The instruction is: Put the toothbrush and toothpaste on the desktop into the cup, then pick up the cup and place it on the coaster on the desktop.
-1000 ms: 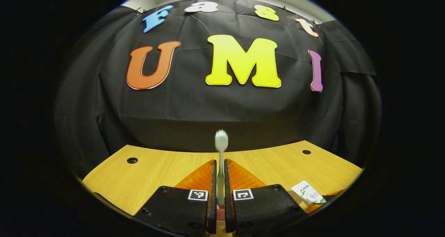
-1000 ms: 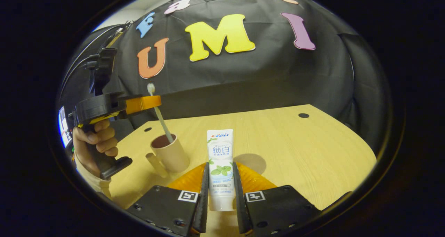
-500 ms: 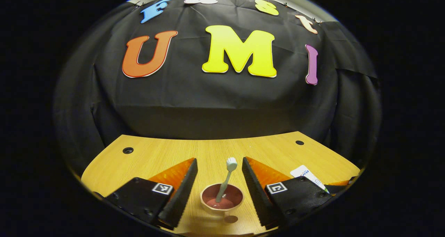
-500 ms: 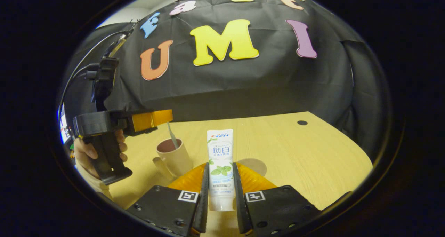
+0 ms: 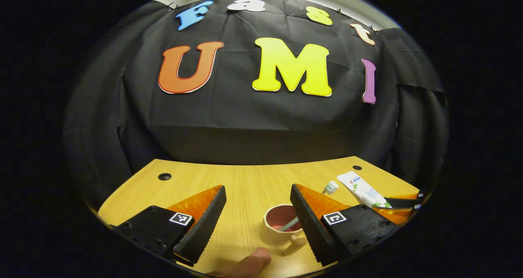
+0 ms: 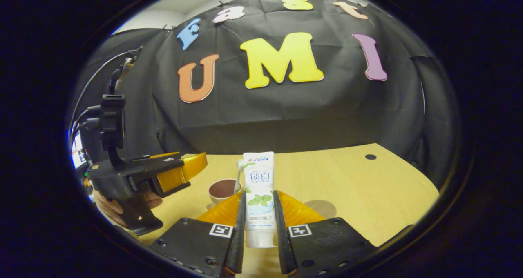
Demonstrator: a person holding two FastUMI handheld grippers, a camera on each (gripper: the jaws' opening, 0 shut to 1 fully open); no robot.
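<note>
Toothbrush (image 5: 329, 187) sits in cup (image 5: 278, 225); left gripper (image 5: 258, 221) fingers wide apart, holding nothing. Right gripper (image 6: 258, 233) fingers clamp toothpaste (image 6: 258, 190), not yet in the cup. Cup off coaster (image 6: 320, 208).

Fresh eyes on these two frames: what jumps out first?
In the right gripper view, the white toothpaste tube stands upright, clamped in the right gripper at bottom centre. Just left of it, the pale pink cup sits on the wooden desktop with the white toothbrush leaning inside. In the left gripper view, the left gripper hangs open above that cup.
</note>
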